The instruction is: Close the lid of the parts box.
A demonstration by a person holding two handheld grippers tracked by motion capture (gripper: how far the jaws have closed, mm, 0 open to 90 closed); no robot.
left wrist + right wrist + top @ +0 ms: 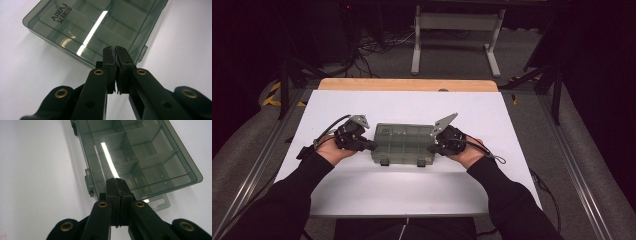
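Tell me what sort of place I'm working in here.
Likely a lab or recording workshop rather than a home: a white work table with a clear compartment box, cables on grey carpet behind, a metal-legged bench, and hazard-striped tape on the floor.

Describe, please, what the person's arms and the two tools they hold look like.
Both arms wear long black sleeves. The left tool and right tool are black, each topped by a grey three-cornered plate and trailing a thin black cable. Up close, their black jaws carry brass-coloured rivets.
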